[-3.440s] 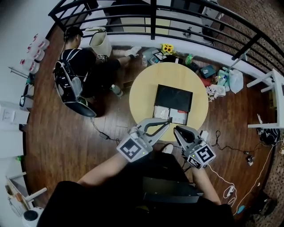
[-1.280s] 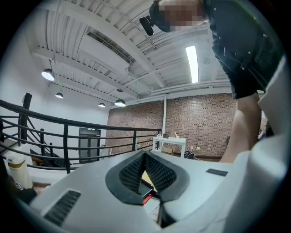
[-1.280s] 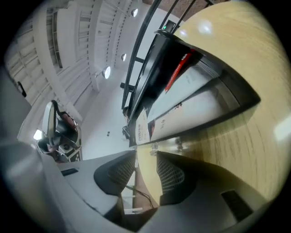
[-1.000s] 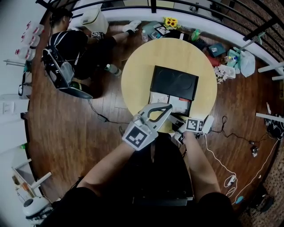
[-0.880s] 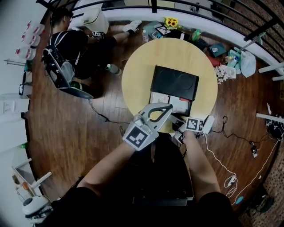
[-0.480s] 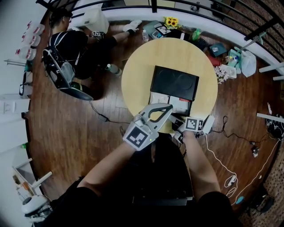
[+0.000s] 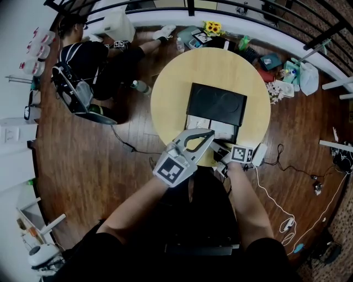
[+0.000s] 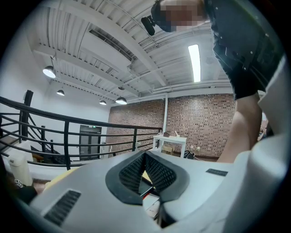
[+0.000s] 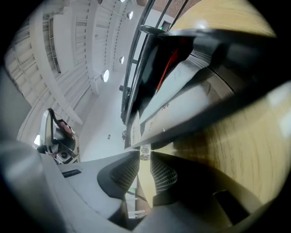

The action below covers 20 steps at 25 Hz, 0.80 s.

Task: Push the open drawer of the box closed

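A black box (image 7: 217, 103) stands on the round yellow table (image 7: 171, 88), its drawer (image 7: 212, 128) pulled out toward me with white papers inside. My left gripper (image 7: 208, 133) hovers over the drawer's near left corner; its jaws are shut and empty, the tips meeting (image 8: 145, 155). My right gripper (image 7: 219, 147) lies on its side low at the table's near edge, just in front of the drawer's front wall (image 9: 195, 109). Its jaws are closing, a narrow gap still between the pads (image 9: 164, 175), nothing between them.
A person (image 7: 83, 66) sits on the wooden floor at the back left. Flowers (image 7: 208, 27), bags (image 7: 292, 74) and other clutter lie behind the table under a black railing (image 7: 190, 6). A white cable (image 7: 276, 204) trails across the floor at the right.
Both grippers keep their places at the drawer's front. The seated person at the back left has shifted a little.
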{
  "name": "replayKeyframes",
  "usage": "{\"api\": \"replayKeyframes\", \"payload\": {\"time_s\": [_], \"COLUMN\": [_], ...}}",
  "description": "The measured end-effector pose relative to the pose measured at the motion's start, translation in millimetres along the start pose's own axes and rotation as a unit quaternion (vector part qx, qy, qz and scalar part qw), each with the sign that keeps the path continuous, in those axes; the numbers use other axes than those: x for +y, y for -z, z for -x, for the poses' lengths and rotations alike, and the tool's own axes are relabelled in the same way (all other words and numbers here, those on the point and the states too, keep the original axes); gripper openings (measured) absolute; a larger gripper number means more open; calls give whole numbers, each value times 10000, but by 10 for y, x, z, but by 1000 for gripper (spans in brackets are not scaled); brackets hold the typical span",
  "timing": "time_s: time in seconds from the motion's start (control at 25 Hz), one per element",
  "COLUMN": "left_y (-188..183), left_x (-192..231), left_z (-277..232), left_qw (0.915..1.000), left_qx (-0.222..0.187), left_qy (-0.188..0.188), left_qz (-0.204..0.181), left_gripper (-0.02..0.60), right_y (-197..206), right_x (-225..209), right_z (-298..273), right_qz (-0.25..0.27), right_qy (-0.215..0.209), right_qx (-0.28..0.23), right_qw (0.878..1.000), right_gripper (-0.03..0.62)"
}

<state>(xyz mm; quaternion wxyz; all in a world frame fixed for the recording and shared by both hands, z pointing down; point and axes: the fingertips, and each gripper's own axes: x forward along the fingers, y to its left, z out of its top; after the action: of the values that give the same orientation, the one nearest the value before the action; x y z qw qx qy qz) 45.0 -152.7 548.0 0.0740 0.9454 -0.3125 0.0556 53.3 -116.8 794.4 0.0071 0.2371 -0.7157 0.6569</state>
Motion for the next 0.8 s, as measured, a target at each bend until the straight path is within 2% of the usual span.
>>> {"api": "replayKeyframes", "payload": {"time_s": [0.12,0.8], "left_y": [29,152], "left_x": [47,151], "left_z": [-9,-34], "left_qw": [10000,9999], "left_qx": [4,122], "left_qy": [-6,-29], "left_qz": [3,83], "left_gripper": [15,15], "right_y": [-36,-376], "right_x": [-27,-65], "right_z": [-37,-126], "right_qz": [-126,-24], "right_qy": [-50,-16], "right_qx": [-68,-288], "right_qw": [9999,9996], "right_gripper": [92,91]}}
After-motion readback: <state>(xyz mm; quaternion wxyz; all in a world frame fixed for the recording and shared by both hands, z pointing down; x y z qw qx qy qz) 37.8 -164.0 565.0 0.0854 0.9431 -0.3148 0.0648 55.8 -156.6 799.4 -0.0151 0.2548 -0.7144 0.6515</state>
